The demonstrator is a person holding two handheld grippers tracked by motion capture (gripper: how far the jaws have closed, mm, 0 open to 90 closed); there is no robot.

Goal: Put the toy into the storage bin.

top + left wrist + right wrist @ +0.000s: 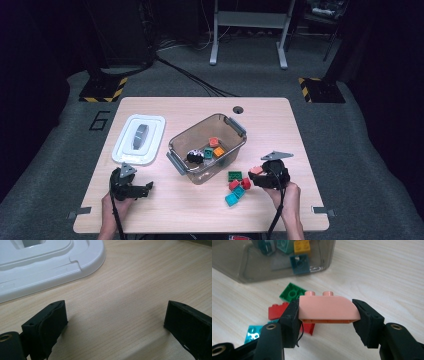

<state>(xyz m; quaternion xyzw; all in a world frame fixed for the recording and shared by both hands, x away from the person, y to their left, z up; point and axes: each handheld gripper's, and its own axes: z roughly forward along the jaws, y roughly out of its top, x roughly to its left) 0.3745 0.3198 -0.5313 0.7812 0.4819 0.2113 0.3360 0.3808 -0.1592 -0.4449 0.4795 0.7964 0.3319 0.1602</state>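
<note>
we see our right tool (325, 322) clamped on a pink brick (328, 308), its jaws pressing the brick's two ends, studs up, lifted just above the bench (280, 125). in the high view the right tool (257, 176) sits near 4 o'clock on the bench, with the pink brick (256, 170) at its tip. just beside it, toward 9 o'clock, lies a small heap of loose bricks: a green plate (234, 175), red bricks (240, 184) and a teal brick (233, 198). at the bench's middle stands a clear bin (177, 150) with a few coloured bricks inside. a white lid (155, 135) lies flat at 9 o'clock from the bin. our left tool (116, 322) is spread wide with nothing between its jaws, low over bare wood near 7 o'clock (146, 189). a "6" (99, 120) is marked on the floor by the bench's 10 o'clock corner.
</note>
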